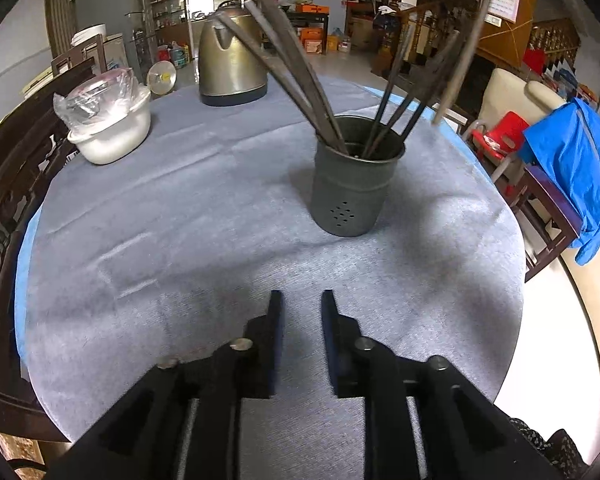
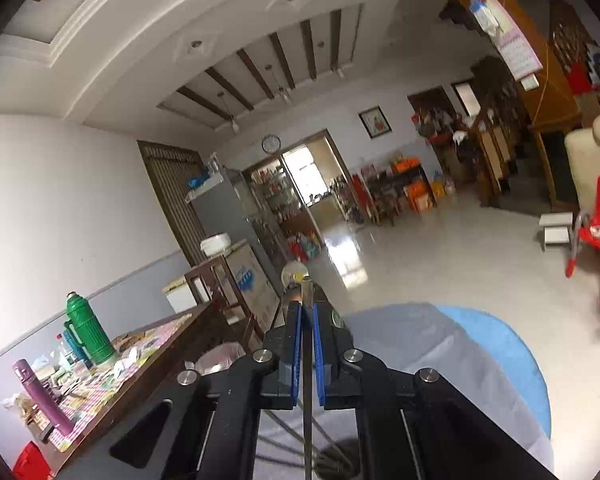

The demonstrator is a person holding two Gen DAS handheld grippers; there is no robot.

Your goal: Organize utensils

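In the grey holder (image 1: pixel 356 184): several dark chopsticks (image 1: pixel 296 68)

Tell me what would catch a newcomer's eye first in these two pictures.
Probably the dark metal utensil holder standing mid-table on the grey cloth, with long chopsticks fanning out of it. Behind it to the left sits a brass-coloured kettle, and further left a white bowl covered in plastic. In the right wrist view, the right gripper is shut on a single thin chopstick, raised toward the room.
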